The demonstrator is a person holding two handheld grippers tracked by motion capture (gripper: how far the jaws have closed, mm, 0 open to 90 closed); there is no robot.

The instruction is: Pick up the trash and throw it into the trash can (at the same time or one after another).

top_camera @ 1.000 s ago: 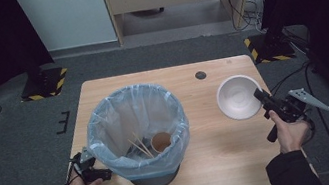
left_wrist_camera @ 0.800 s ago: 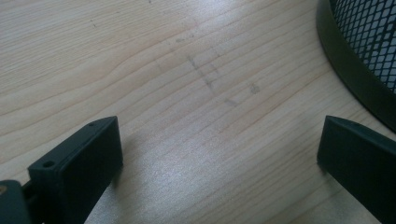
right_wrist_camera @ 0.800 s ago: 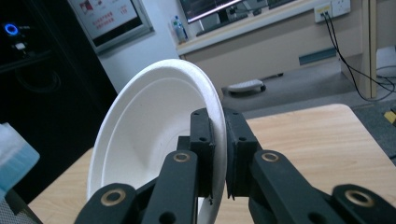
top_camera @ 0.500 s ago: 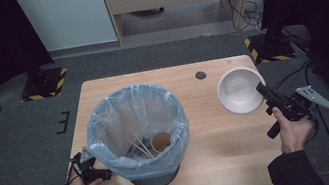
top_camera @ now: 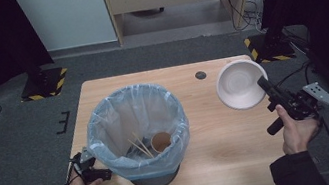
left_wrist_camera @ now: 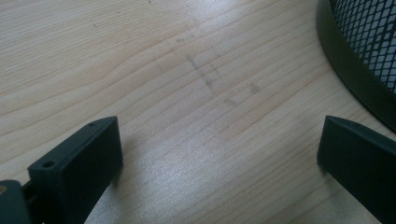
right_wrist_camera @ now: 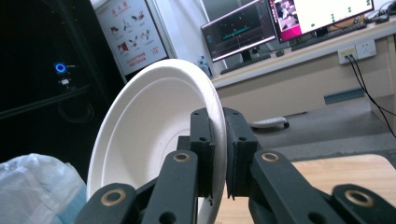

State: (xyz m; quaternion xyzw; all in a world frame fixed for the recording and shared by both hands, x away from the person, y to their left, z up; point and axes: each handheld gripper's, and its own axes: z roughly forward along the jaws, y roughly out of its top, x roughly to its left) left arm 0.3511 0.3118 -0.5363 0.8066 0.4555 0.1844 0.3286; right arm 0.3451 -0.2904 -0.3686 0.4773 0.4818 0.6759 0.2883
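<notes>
Pinching the rim of a white round paper bowl (right_wrist_camera: 154, 135), the right gripper (right_wrist_camera: 218, 140) holds it tilted on edge above the light wooden table (top_camera: 220, 134), near its right side. At the table's left front, the left gripper (left_wrist_camera: 219, 154) rests with its 2 jaws spread wide and nothing between them, just beside the black mesh bin (left_wrist_camera: 369, 51) lined with a pale blue plastic bag (top_camera: 135, 112).

Bowl (top_camera: 240, 85): plain white, inside and rim.
Counter (top_camera: 230, 162): pale wood with fine grain lines.
Bin liner (top_camera: 120, 115): translucent pale blue.
Bin (left_wrist_camera: 359, 51): black mesh over a solid dark band.
Cup (top_camera: 161, 141) inside the bin: brown.
Right tool (right_wrist_camera: 218, 154): black with brass-coloured pins.
Left tool (left_wrist_camera: 215, 158): matte black.
</notes>
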